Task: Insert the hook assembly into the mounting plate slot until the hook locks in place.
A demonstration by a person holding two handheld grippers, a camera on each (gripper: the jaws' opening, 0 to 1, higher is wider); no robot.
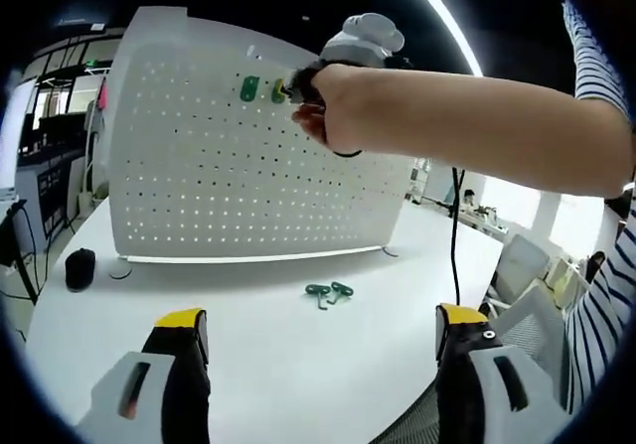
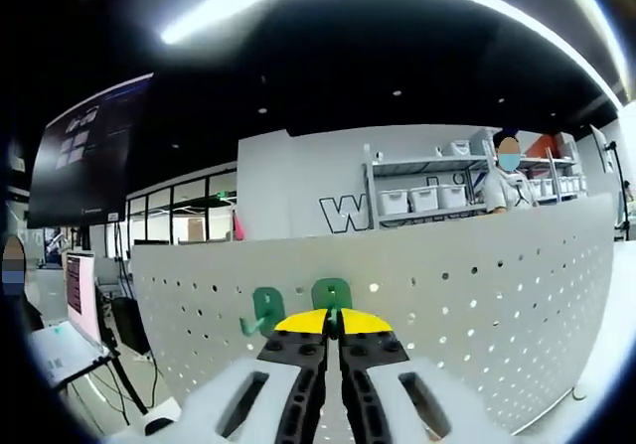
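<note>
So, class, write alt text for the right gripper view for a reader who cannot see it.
The right gripper, yellow-tipped jaws closed, presses a green hook against a white pegboard. A second green hook already hangs just to its left. Shelves with bins stand behind the board.

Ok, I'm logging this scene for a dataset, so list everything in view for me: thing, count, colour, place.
pegboard: one, white, upright on the table.
mounted hook: one, green, on the pegboard's upper part.
gripped hook: one, green, against the pegboard beside the mounted one.
spare hooks: two, green, lying on the table before the pegboard.
black object: one, on the table by the pegboard's corner.
table: one, white.
left gripper: yellow-tipped, open, low over the table.
right gripper: yellow-tipped, shut on the hook.
</note>
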